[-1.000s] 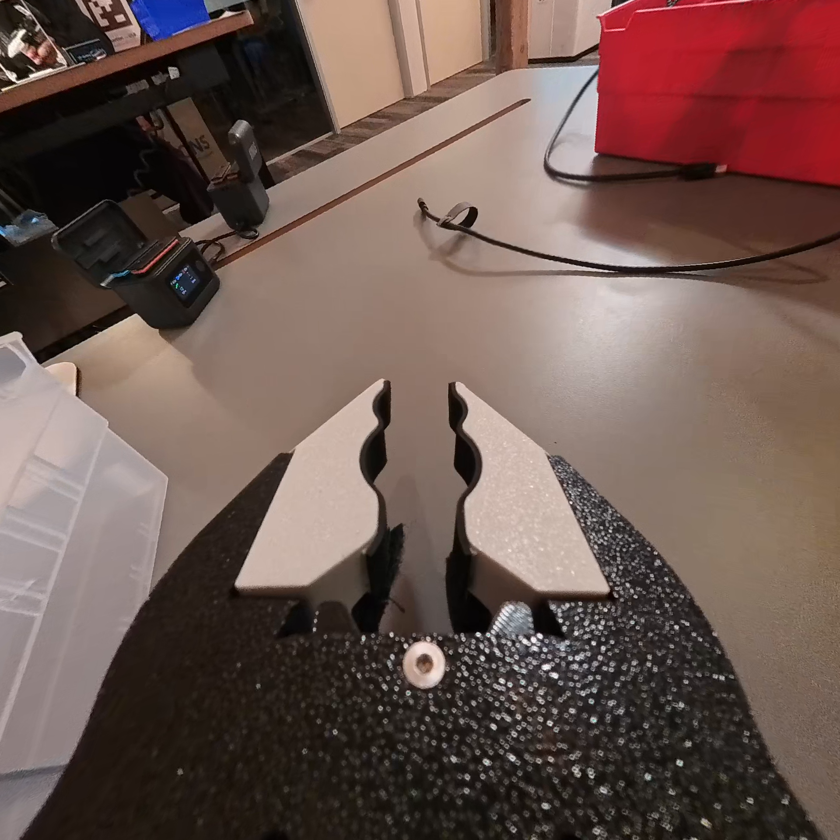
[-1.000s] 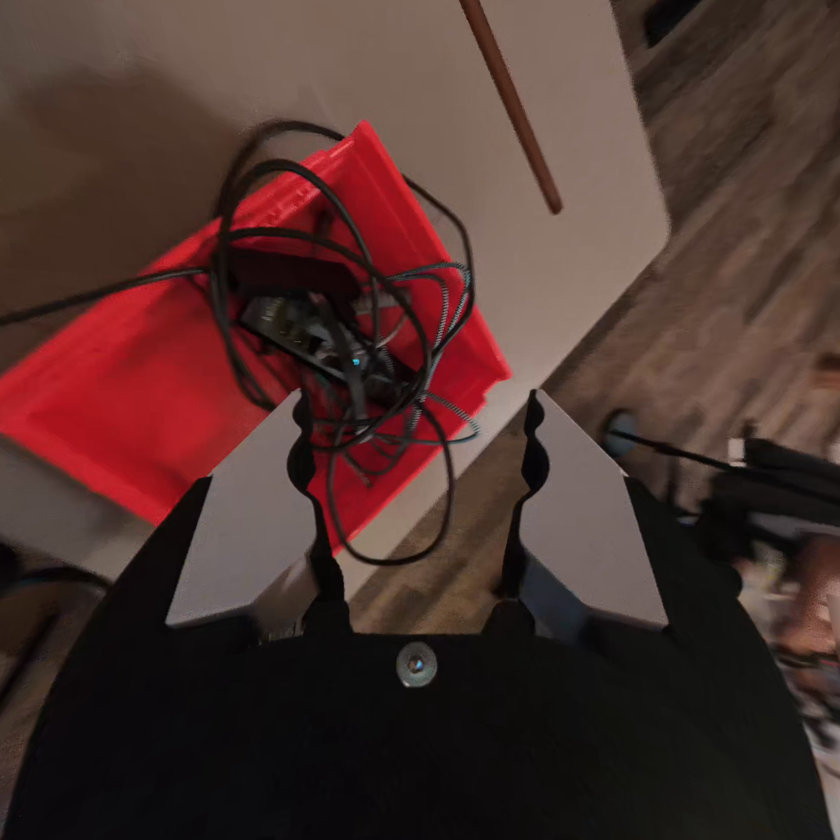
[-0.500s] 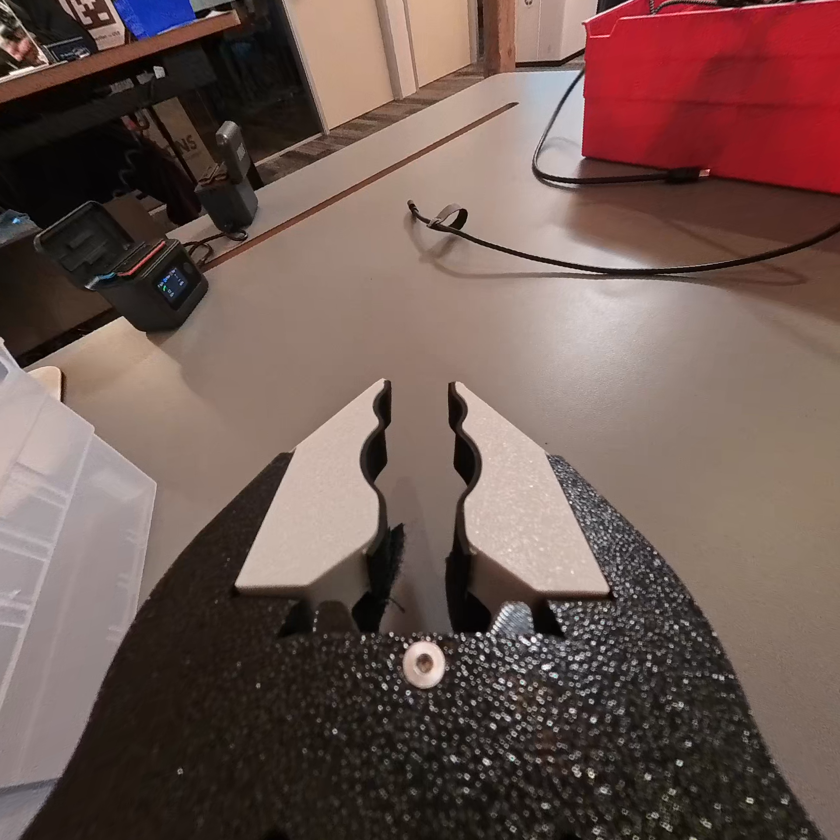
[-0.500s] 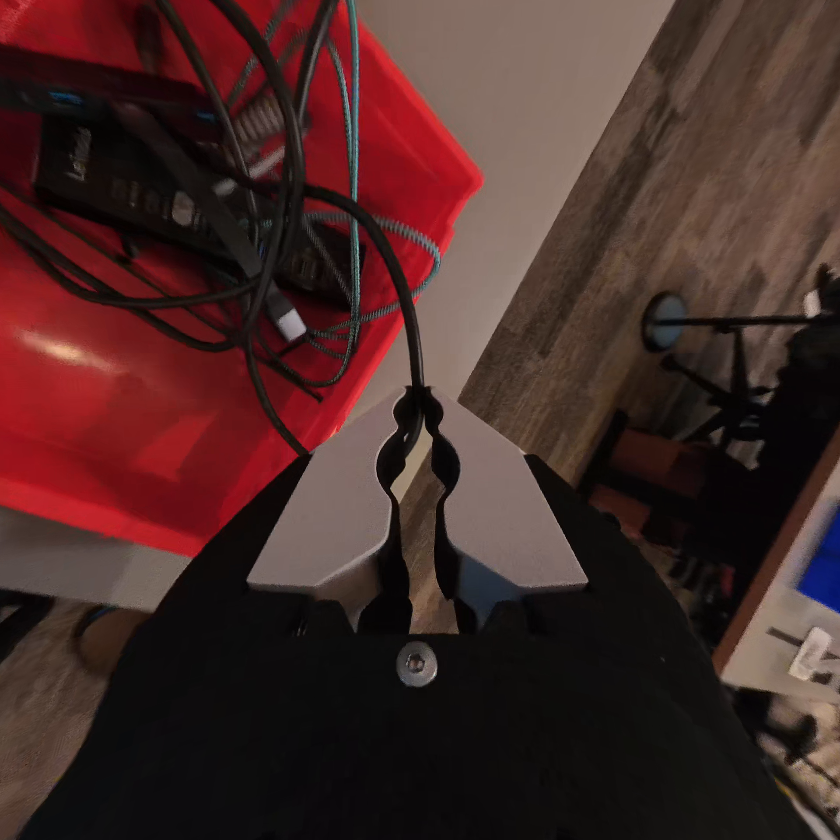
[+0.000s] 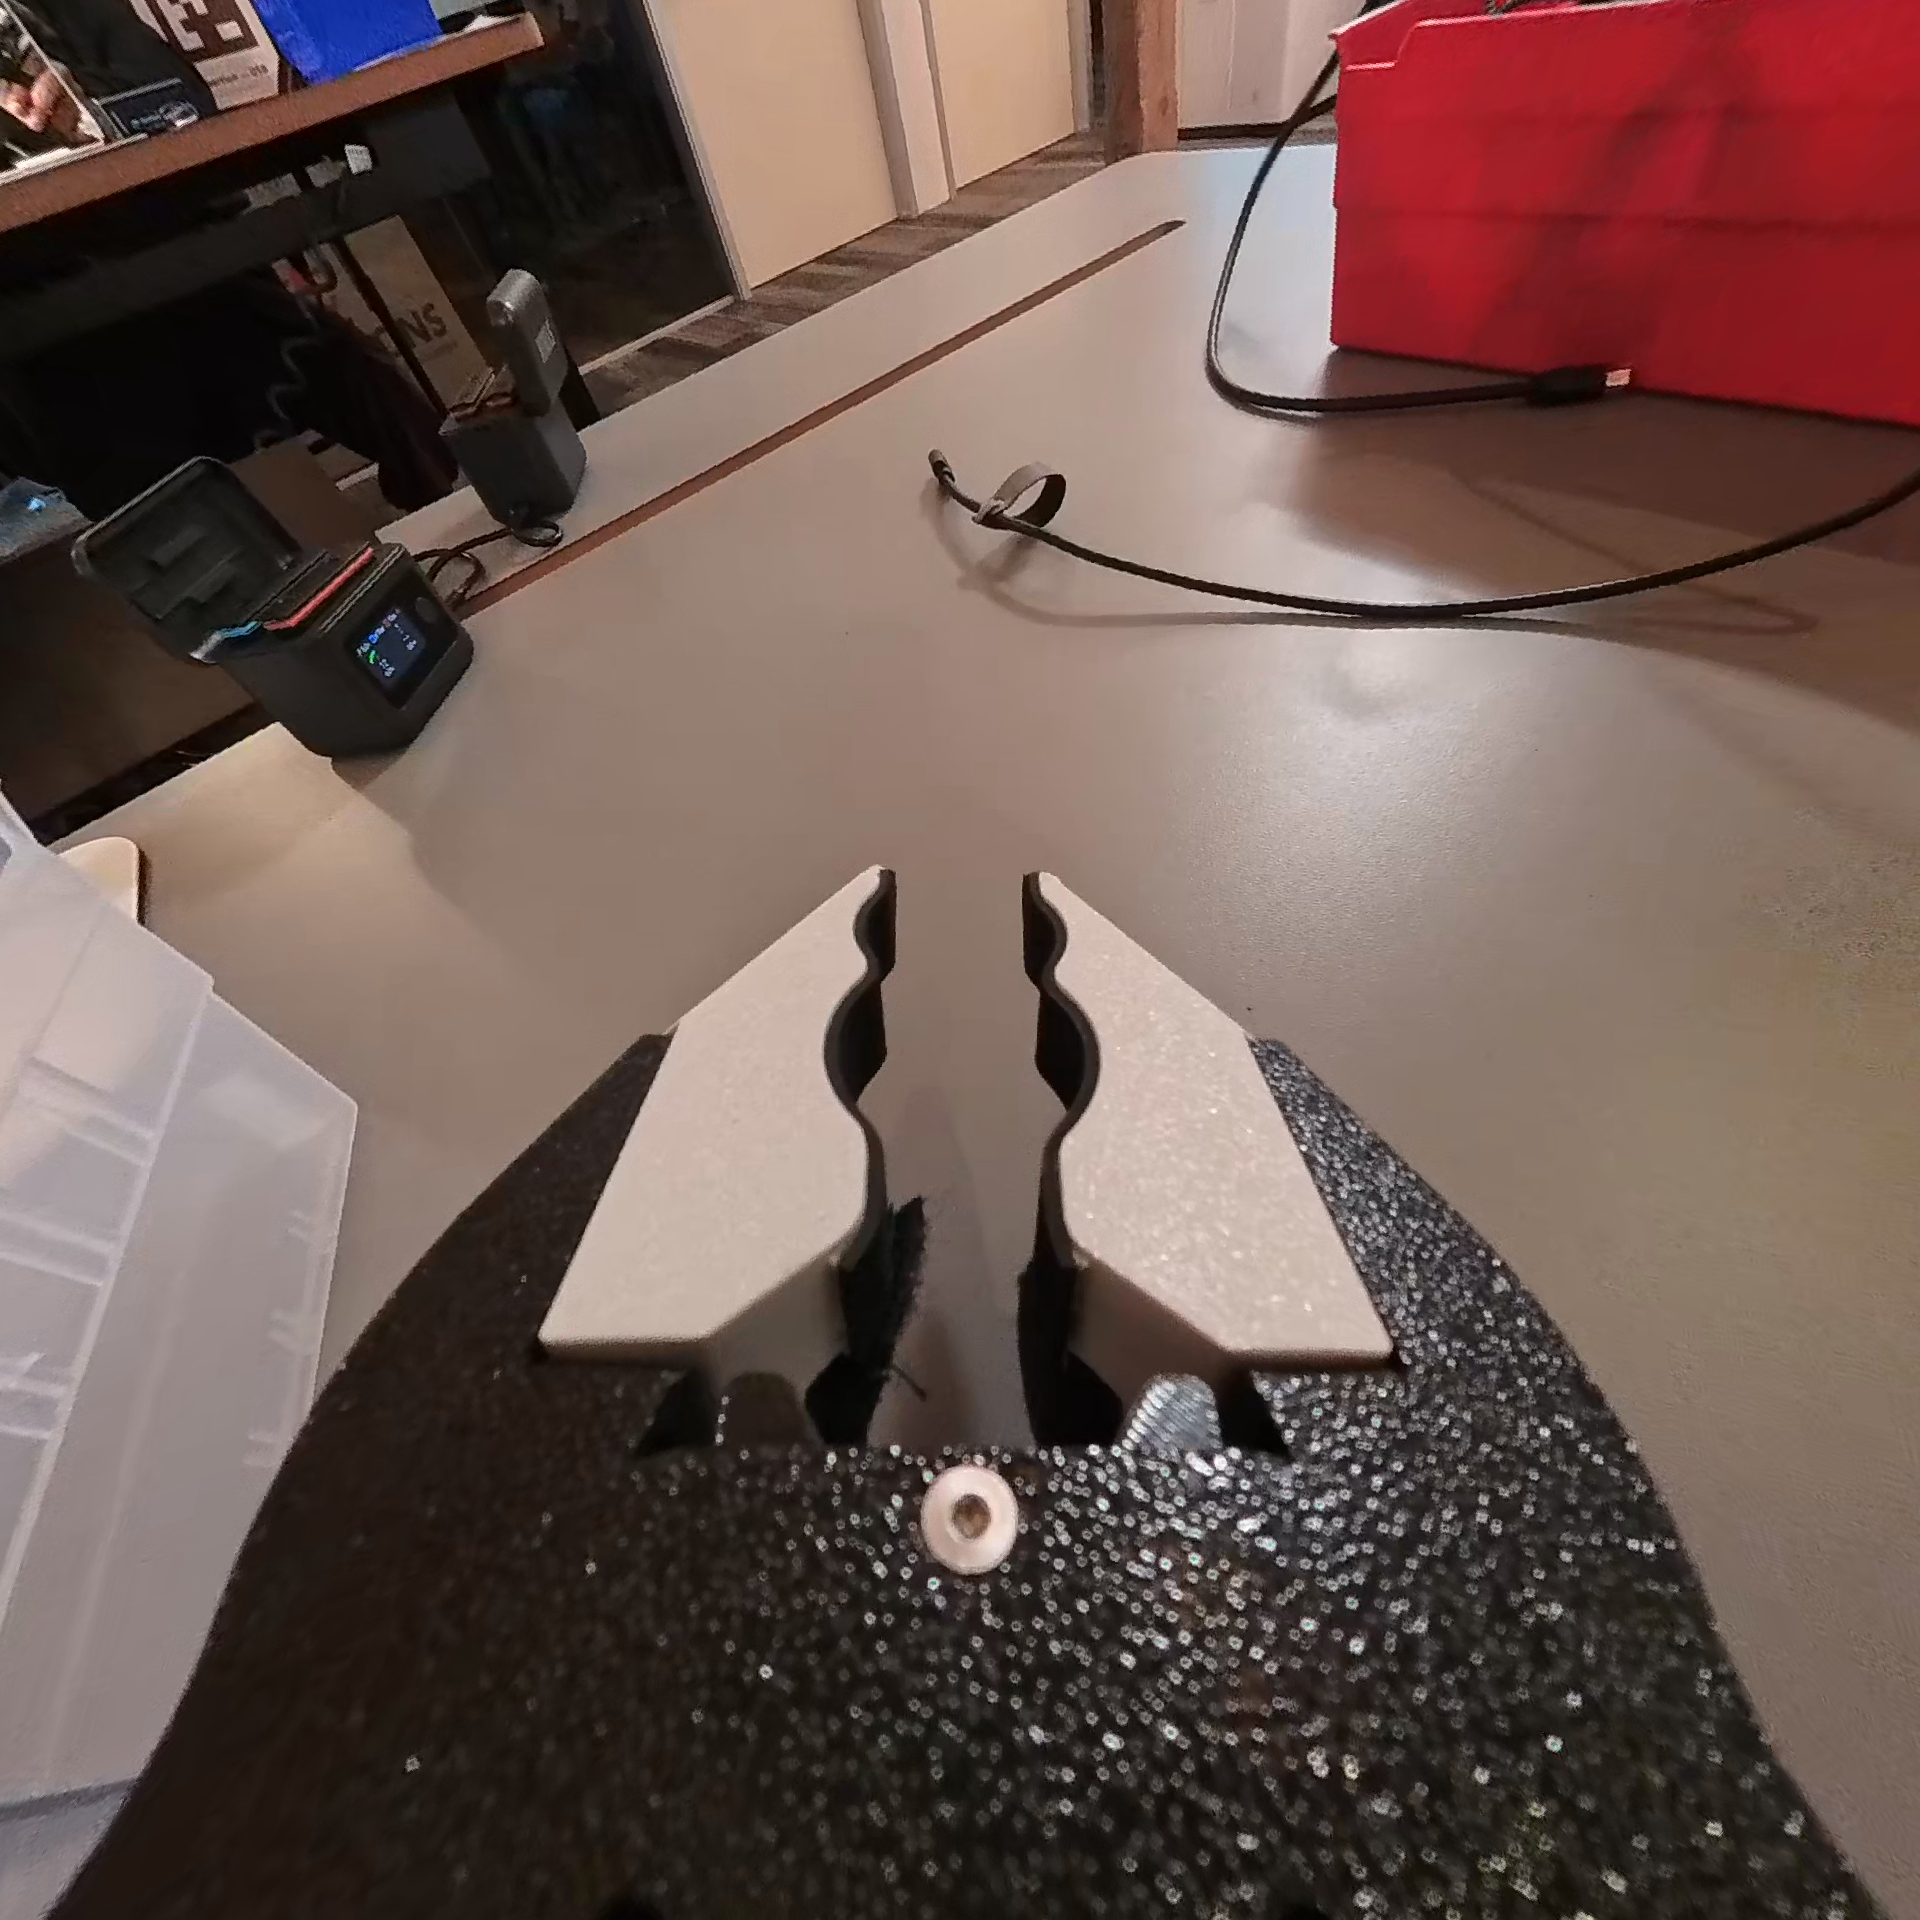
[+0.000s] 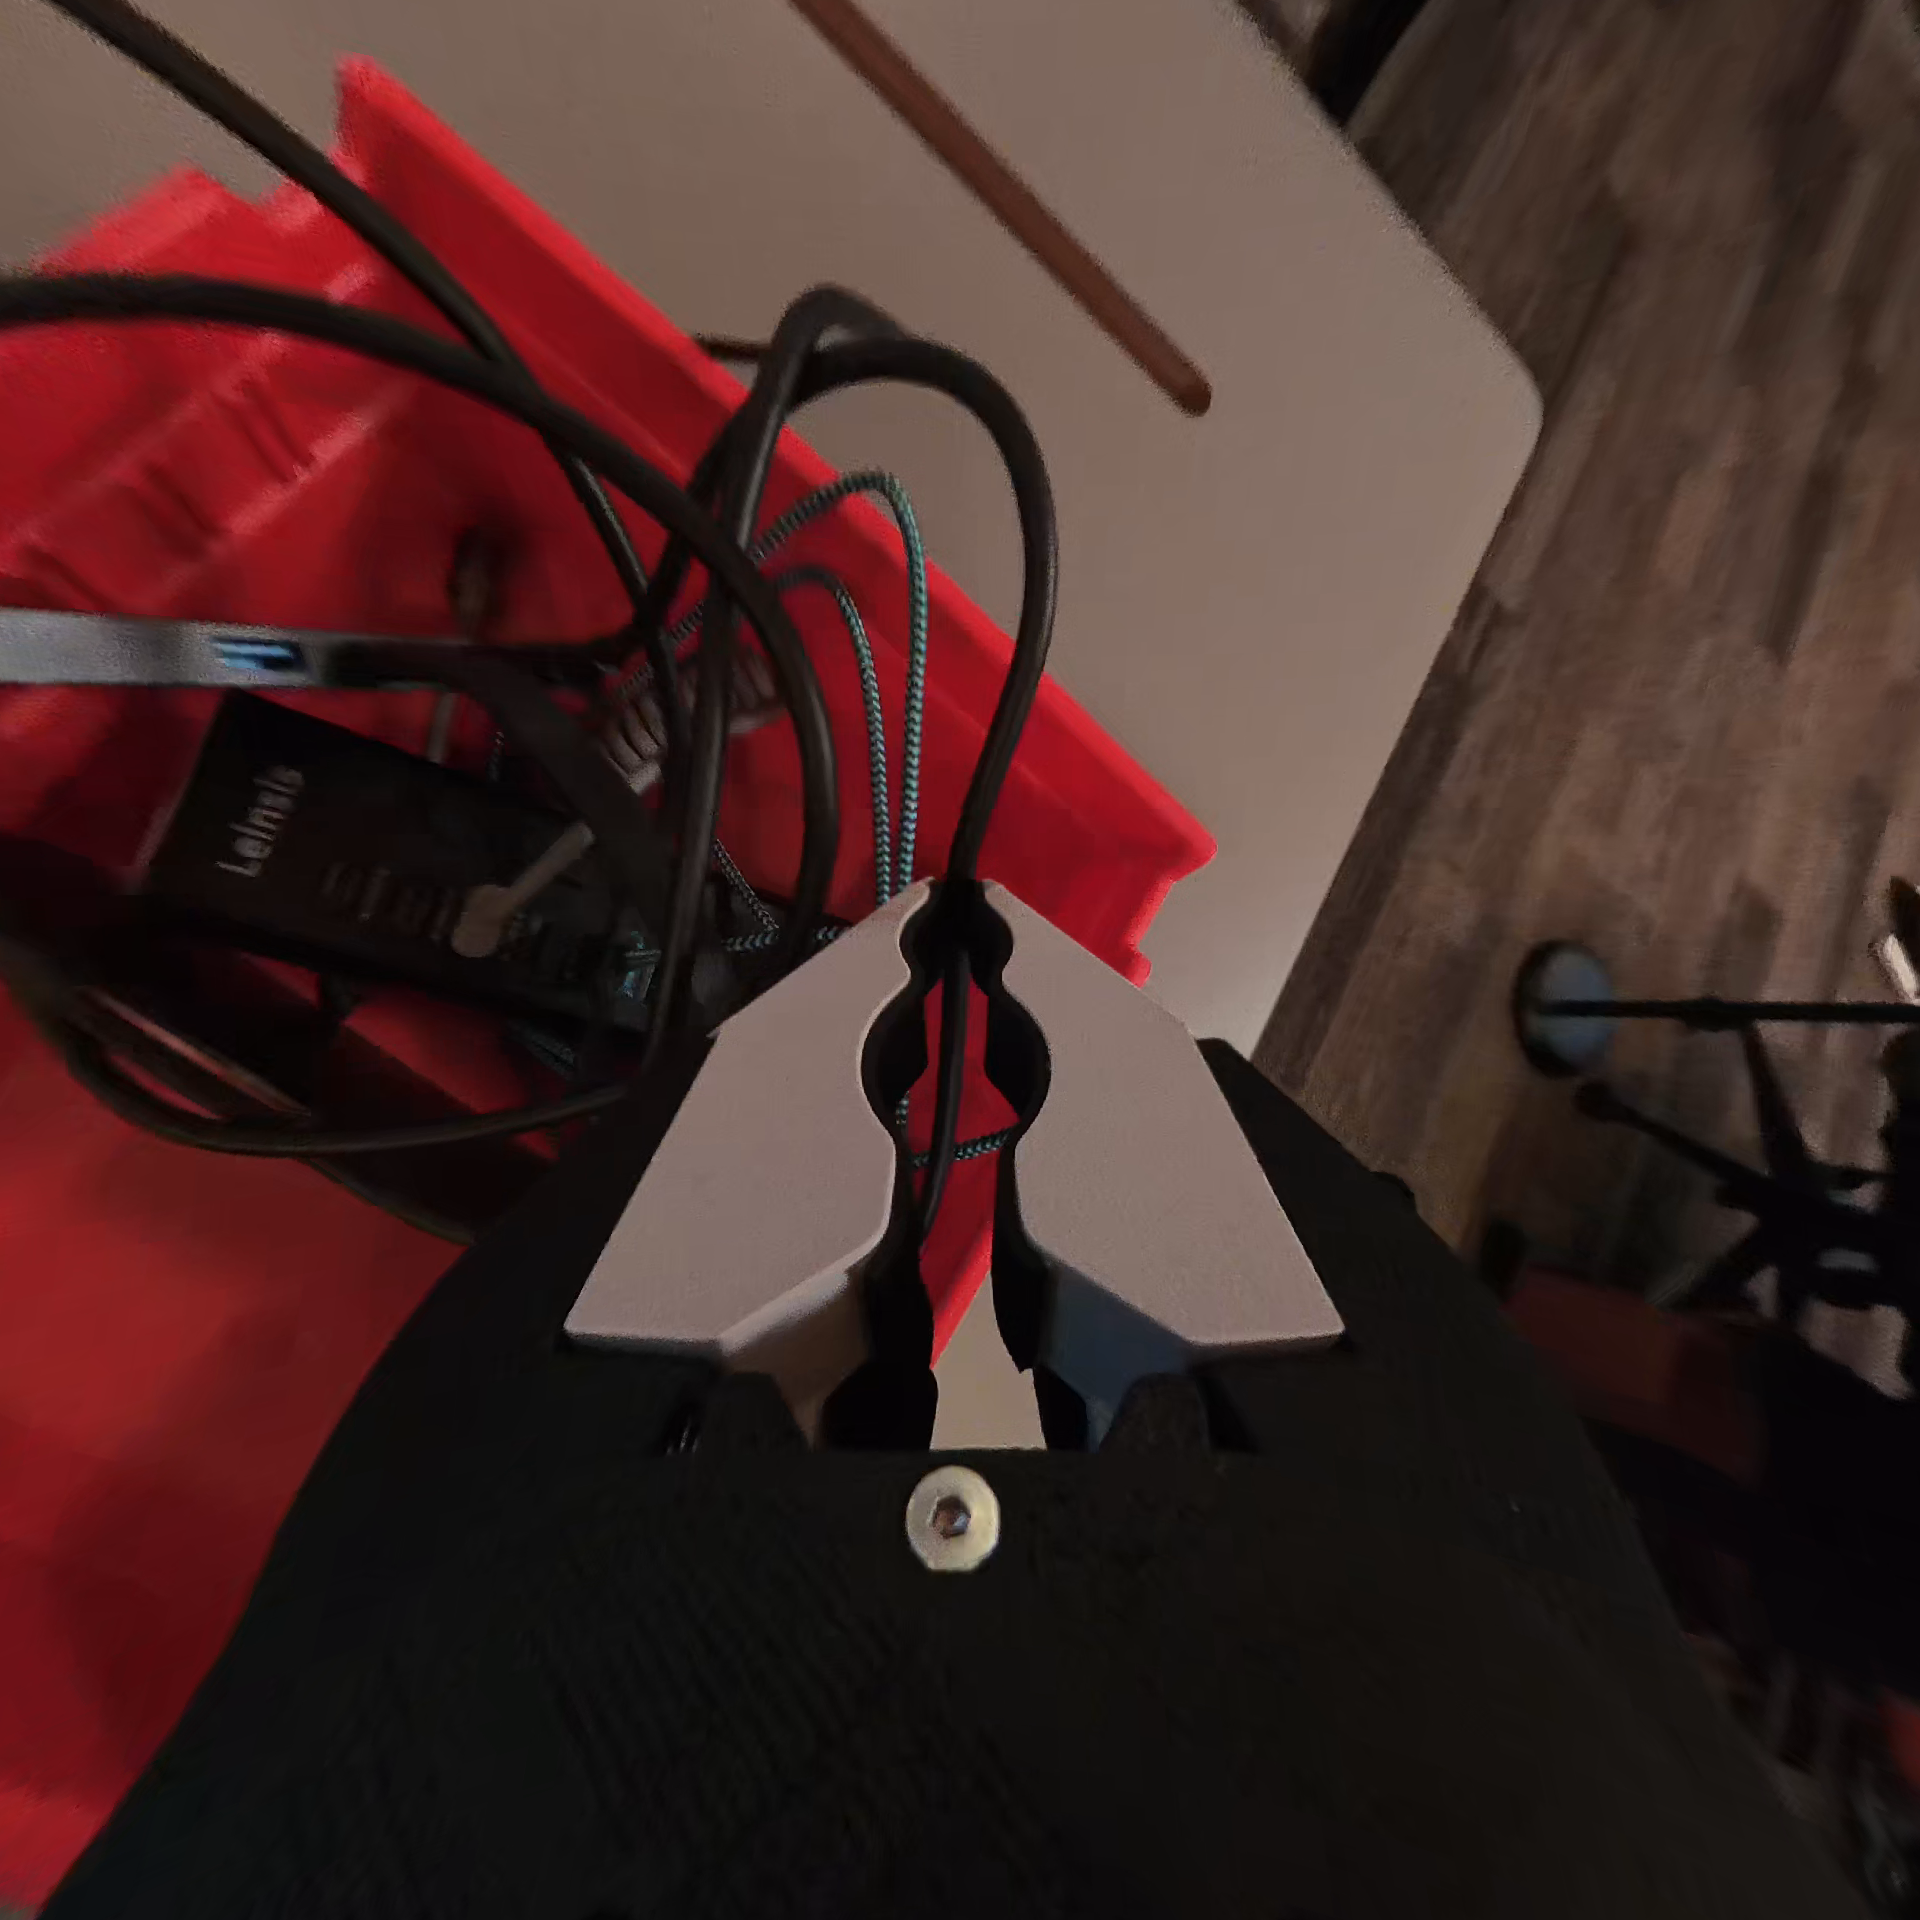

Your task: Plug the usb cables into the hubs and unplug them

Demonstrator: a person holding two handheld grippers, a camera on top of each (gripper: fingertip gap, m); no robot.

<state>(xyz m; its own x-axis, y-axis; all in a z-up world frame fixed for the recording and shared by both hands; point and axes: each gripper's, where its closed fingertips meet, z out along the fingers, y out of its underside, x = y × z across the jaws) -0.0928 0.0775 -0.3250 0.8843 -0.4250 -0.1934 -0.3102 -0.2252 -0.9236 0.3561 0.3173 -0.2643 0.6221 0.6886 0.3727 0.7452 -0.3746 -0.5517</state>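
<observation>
R gripper [image 6: 961,891] pinches one black cable [image 6: 1023,582] at its tips, above the red bin [image 6: 312,436] at frame left holding two dark hubs [image 6: 343,842] (tangled cords, count unclear). L gripper [image 5: 958,883] is spread, empty, over the grey table [image 5: 1351,935]; two more black cables [image 5: 1299,597] lie upper right.

one red bin [image 5: 1621,177], two hubs [image 6: 343,862], several tangled cables [image 6: 727,582], two tongs [image 5: 958,894].

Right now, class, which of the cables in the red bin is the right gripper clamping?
The smooth black cable arching up from its fingertips, unlike the teal braided cable beside it.
</observation>
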